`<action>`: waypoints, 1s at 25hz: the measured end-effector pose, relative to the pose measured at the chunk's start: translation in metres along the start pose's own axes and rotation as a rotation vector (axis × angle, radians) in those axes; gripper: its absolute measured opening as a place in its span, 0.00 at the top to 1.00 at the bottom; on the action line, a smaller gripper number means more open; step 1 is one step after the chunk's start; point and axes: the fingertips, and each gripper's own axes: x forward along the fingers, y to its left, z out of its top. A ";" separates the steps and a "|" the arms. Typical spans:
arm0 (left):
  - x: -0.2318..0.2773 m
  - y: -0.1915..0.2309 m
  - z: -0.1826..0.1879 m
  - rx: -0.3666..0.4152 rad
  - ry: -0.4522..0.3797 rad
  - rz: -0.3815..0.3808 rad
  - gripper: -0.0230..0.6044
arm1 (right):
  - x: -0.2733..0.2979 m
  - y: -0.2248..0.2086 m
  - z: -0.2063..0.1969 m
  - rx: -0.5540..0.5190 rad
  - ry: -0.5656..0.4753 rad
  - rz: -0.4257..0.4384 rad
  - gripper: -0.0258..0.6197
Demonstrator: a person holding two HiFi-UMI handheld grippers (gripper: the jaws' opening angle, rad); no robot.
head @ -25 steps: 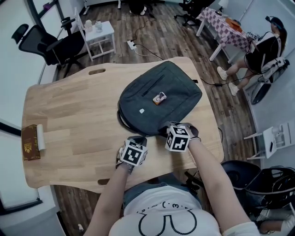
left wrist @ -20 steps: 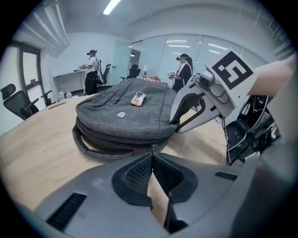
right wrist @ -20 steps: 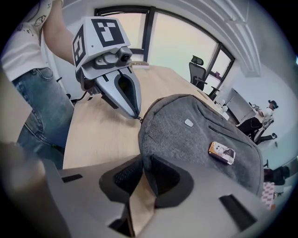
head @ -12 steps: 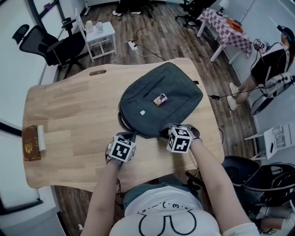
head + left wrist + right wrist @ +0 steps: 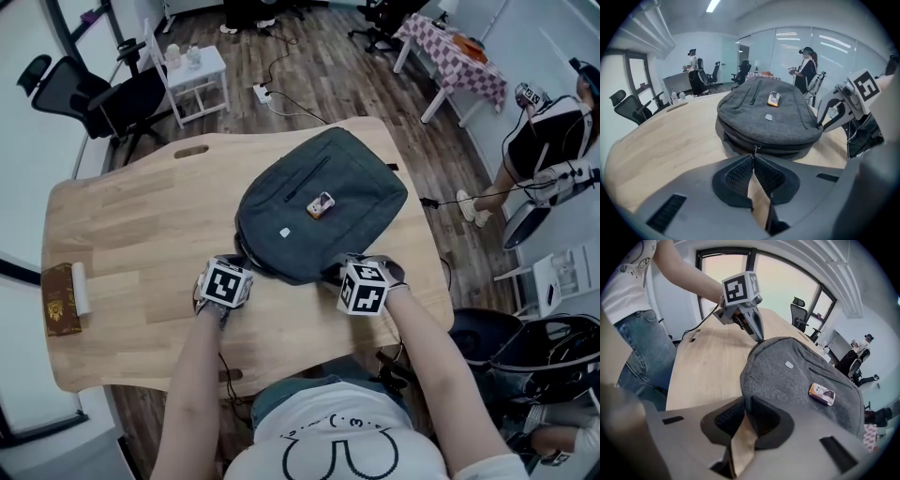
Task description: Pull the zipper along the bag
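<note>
On pale wooden table [image 5: 122,234], left gripper [image 5: 753,159] pinches grey fabric backpack's [image 5: 319,211] metal zipper pull [image 5: 755,149]; right gripper's [image 5: 746,405] jaws, just closing on its edge, may slip, letting it drag.

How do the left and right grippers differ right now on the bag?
The left gripper is shut on the zipper pull; the right gripper pinches the bag by its edge fabric, its jaws having just been closing. The left sits at the bag's near-left corner, the right at its near-right. Both point down at the bag's near edge.
</note>
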 end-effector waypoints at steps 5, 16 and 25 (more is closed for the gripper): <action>0.003 0.027 0.008 -0.052 0.014 0.009 0.93 | 0.000 -0.001 0.004 -0.006 -0.007 -0.007 0.81; -0.027 -0.014 -0.021 -0.034 -0.054 -0.063 0.94 | 0.001 -0.007 -0.025 -0.200 0.126 0.005 0.80; -0.033 -0.070 -0.045 -0.088 -0.082 -0.146 0.94 | 0.004 -0.058 -0.043 -0.372 0.278 -0.097 0.78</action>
